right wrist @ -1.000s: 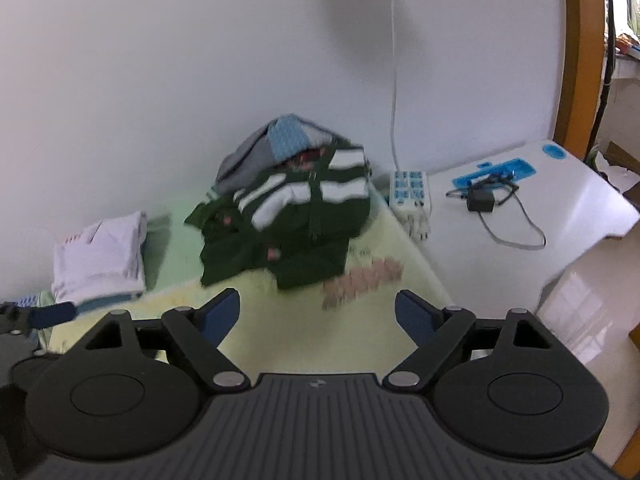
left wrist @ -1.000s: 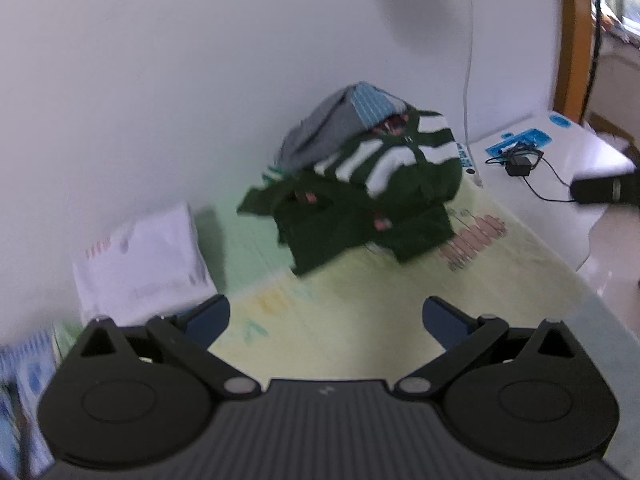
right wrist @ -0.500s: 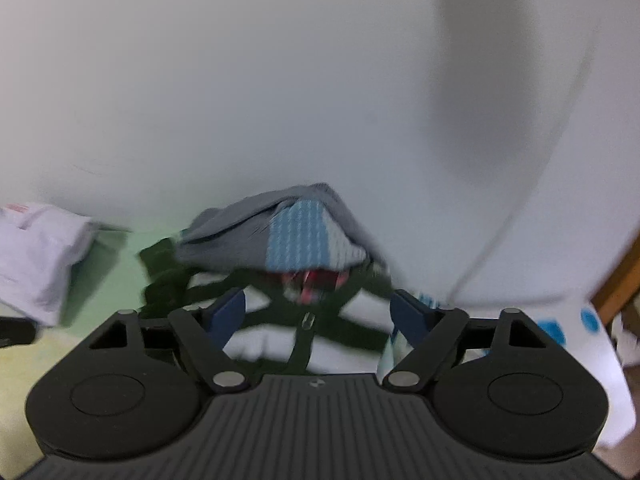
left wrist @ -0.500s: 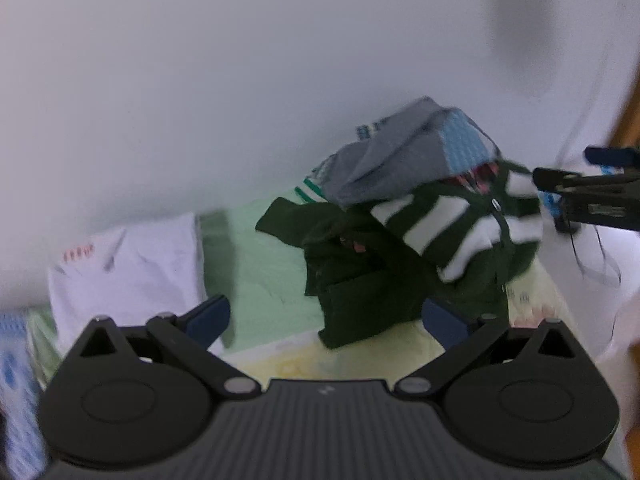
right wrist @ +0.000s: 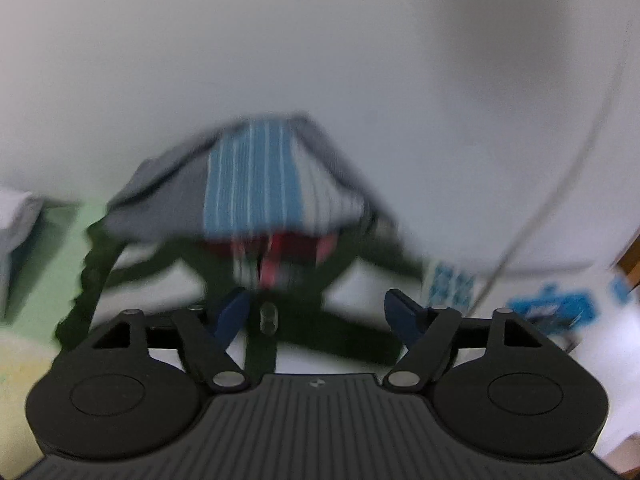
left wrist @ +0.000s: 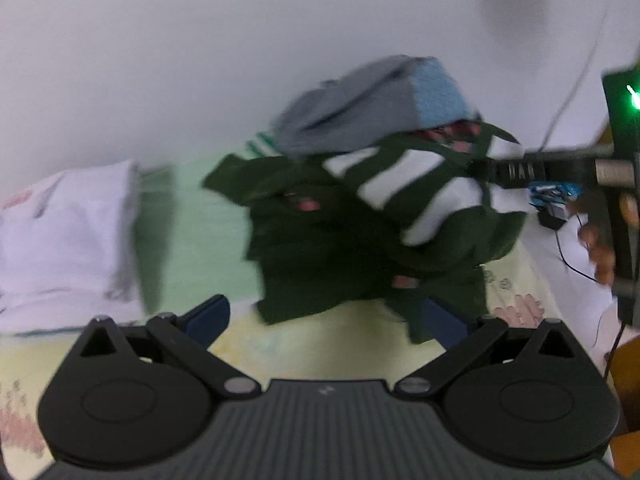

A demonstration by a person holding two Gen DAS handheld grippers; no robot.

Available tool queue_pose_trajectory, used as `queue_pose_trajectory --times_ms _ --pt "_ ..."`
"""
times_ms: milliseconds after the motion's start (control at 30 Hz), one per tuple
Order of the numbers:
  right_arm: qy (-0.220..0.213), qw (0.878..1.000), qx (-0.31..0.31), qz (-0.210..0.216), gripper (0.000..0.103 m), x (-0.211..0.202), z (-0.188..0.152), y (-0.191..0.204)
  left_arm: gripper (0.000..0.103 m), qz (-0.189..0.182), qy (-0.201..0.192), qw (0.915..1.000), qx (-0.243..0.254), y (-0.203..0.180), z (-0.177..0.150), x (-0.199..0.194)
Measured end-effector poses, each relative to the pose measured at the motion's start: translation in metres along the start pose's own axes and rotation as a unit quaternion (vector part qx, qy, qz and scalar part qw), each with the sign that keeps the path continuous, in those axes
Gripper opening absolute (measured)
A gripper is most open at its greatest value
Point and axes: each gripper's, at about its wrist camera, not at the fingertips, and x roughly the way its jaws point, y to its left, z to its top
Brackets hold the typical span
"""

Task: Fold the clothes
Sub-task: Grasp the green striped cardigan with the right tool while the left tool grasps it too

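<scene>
heap of clothes against the wall: green-and-white striped cardigan (left wrist: 400, 216) under grey-and-blue garment (left wrist: 372, 120). left gripper (left wrist: 324, 316) jaws wide, empty, at cardigan's hem. right gripper (right wrist: 316, 312) jaws apart over cardigan's placket, gripping nothing. folded white garment (left wrist: 64, 240) lies apart.

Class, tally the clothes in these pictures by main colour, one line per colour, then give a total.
Dark green with white stripes: 1, the cardigan
Grey with blue panel: 1, the top on the pile
White: 1, the folded garment
Red-and-white: 1, the partly hidden piece
Total: 4

White wall (left wrist: 200, 60), a cable (right wrist: 560, 200) hanging down it.
</scene>
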Motion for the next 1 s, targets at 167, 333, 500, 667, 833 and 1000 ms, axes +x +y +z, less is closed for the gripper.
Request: queue_pose_trajectory --times_ms 167,333,500,667,833,1000 --pt "-0.010 0.999 0.025 0.018 0.080 0.017 -0.024 -0.024 0.102 -0.004 0.004 1.0000 0.004 -0.038 0.018 0.044" --pt "-0.026 0.995 0.042 0.086 0.014 0.011 -0.026 -0.034 0.081 0.043 0.023 0.9984 0.029 -0.066 0.023 0.089" --pt "-0.068 0.991 0.012 0.116 0.011 -0.022 -0.036 -0.036 0.037 -0.001 0.011 0.9998 0.017 -0.065 0.025 0.087" --pt "-0.110 0.981 -0.002 0.161 0.010 -0.065 -0.043 -0.030 0.024 0.010 -0.043 0.9981 0.042 -0.065 0.014 0.045" --pt "-0.139 0.965 -0.026 0.221 0.010 -0.119 -0.057 -0.015 0.020 -0.010 -0.069 0.9975 0.013 -0.037 -0.016 -0.017" --pt "-0.101 0.952 -0.060 0.284 0.009 -0.160 -0.086 0.007 0.020 -0.011 -0.053 0.9985 0.004 -0.018 -0.068 -0.065"
